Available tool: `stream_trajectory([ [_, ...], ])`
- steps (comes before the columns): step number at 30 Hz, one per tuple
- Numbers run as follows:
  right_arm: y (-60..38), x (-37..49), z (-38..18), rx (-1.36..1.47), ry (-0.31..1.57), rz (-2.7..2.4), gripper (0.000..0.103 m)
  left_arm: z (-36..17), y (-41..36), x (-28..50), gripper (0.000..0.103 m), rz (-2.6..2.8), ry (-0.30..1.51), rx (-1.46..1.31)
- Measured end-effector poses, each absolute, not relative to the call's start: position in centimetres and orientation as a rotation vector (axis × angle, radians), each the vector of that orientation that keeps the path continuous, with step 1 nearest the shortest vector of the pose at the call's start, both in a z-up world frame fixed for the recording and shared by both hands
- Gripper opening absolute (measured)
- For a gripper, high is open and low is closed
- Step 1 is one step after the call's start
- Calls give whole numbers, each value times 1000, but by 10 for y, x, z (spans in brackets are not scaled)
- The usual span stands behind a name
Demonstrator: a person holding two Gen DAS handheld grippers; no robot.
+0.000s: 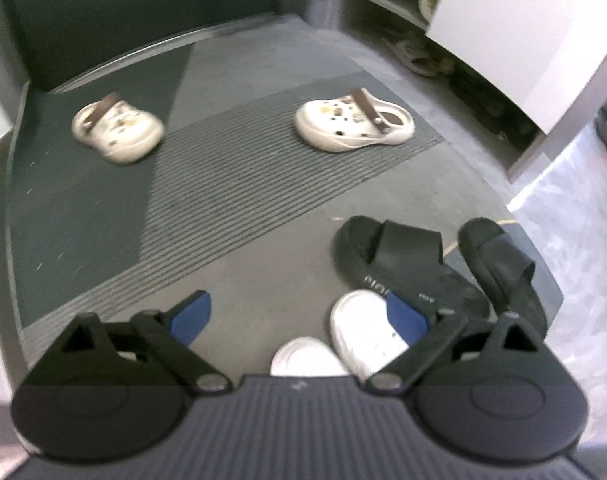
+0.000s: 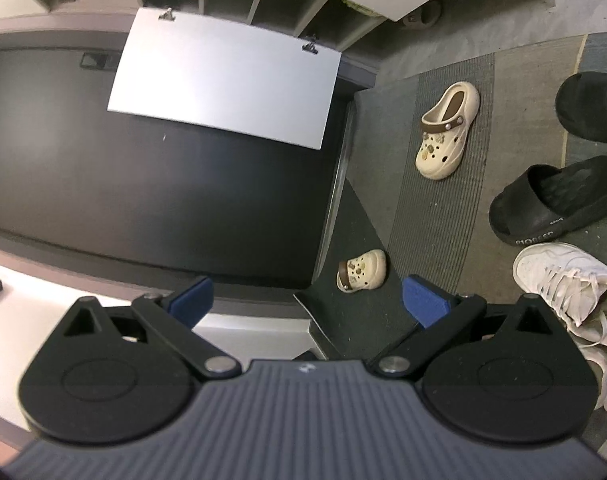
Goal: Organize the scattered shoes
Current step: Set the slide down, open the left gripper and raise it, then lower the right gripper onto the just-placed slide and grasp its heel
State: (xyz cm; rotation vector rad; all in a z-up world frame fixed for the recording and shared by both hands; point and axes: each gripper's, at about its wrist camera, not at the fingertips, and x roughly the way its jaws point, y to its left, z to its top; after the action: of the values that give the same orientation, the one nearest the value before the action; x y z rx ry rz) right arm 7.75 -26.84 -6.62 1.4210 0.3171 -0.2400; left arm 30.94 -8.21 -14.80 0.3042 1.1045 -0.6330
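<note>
Left wrist — two cream clogs (image 1: 117, 128) | two black slides (image 1: 407, 264) | two white sneakers (image 1: 363, 332)

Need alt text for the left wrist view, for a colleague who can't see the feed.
The open left gripper hovers empty over a grey striped mat with scattered shoes: two cream clogs lie far apart ahead, and two black slides sit near right beside white sneaker toes. A shoe cabinet stands at upper right.
</note>
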Motion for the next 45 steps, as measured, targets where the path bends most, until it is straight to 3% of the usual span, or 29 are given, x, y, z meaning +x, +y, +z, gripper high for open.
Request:
stream_trajectory([
  [10, -264, 78, -62, 1324, 343, -342, 103, -47, -65, 279, 96, -510, 953, 332],
  [15, -273, 69, -60, 1256, 369, -407, 103, 12, -57, 262, 96, -473, 900, 220],
  [21, -286, 90, -112, 1234, 457, -430, 103, 67, -44, 240, 99, -449, 710, 175],
  [32, -311, 135, -215, 1203, 612, -456, 103, 53, -21, 236, 99, -451, 877, 115],
  [45, -342, 186, -337, 1157, 788, -489, 98, 58, 10, 186, 100, -516, 878, -1],
])
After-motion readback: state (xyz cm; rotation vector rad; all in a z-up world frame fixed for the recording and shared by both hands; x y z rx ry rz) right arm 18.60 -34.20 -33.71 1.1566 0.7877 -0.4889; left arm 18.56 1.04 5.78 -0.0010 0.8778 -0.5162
